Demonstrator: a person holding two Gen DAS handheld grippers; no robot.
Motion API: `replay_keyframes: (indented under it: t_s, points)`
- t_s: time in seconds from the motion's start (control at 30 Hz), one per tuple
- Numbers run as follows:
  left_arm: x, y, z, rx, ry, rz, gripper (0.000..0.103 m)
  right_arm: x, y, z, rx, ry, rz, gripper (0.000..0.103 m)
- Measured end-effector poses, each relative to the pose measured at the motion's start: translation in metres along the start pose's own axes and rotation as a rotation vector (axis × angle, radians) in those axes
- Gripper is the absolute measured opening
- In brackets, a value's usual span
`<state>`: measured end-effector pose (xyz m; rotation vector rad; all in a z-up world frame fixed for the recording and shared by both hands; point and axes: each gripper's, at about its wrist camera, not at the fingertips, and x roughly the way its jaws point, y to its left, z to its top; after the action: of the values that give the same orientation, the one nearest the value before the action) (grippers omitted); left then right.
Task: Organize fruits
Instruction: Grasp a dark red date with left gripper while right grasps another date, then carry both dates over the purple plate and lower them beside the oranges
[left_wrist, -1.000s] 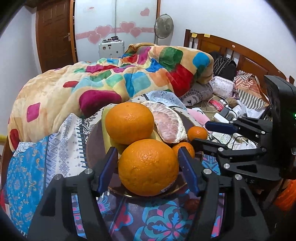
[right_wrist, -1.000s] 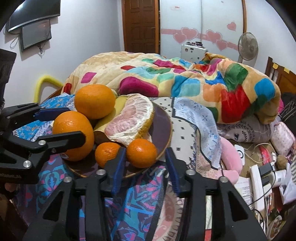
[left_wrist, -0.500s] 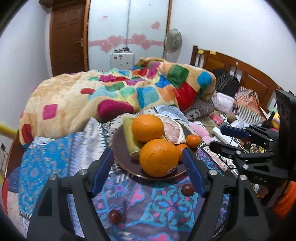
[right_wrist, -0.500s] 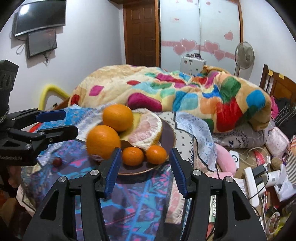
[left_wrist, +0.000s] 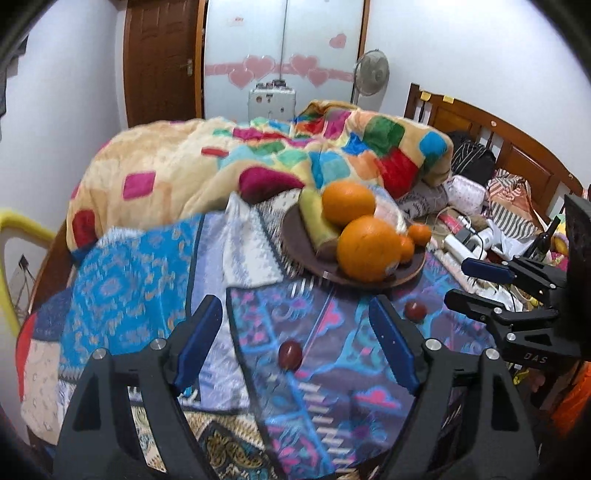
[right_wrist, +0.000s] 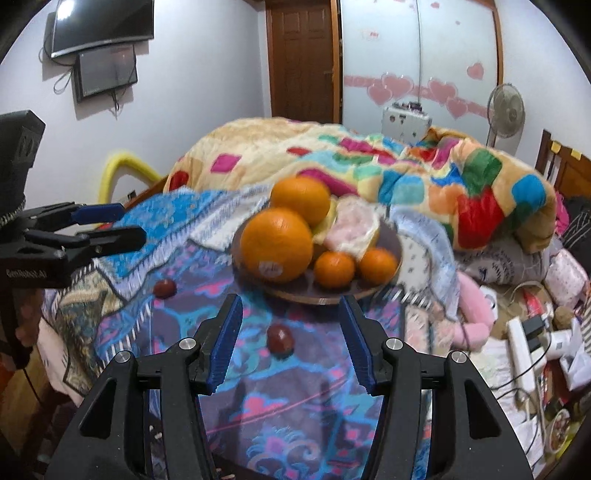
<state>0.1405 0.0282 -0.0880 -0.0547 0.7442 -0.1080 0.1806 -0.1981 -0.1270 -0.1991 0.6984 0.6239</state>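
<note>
Left wrist view: the left gripper (left_wrist: 295, 341), jaws spread and empty, frames a small dark-red round fruit (left_wrist: 290, 354) lying on the patterned blue-purple cloth (left_wrist: 140, 288); a second dark-red fruit (left_wrist: 415, 311) lies far right, near the right gripper (left_wrist: 469, 282). The brown round plate (left_wrist: 295, 240) of oranges sits beyond.

Right wrist view: the right gripper (right_wrist: 291, 345), jaws likewise spread, has one red fruit (right_wrist: 280, 339) centred between them; the other (right_wrist: 164, 288) lies left, nearer the left gripper (right_wrist: 114, 223). Each fruit is too round to show a long axis.
</note>
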Motion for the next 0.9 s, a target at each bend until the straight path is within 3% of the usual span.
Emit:
replay_keyframes:
  t_s: [0.17,0.33,0.43,0.57,0.73,0.9]
  points:
    - [0.015,0.011,-0.019,0.004,0.053,0.002,0.075,0.020,0.002,-0.013,0.003,0.057,0.019,0.051]
    - [0.032,0.011,-0.031,0.022,0.104,-0.031,0.056,0.028,0.006,-0.015,-0.008,0.076,0.023,0.049]
    - [0.040,0.009,-0.034,0.048,0.123,-0.043,0.047,0.035,0.006,-0.013,-0.009,0.087,0.030,0.039]
    - [0.045,0.006,-0.035,0.065,0.122,-0.046,0.043,0.043,0.007,-0.014,-0.015,0.103,0.023,0.032]
    - [0.053,0.009,-0.035,0.052,0.139,-0.054,0.023,0.042,0.006,-0.016,-0.018,0.087,0.006,0.020]
    - [0.050,0.009,-0.032,0.042,0.130,-0.063,0.018,0.033,0.003,-0.017,-0.001,0.073,0.019,0.020]
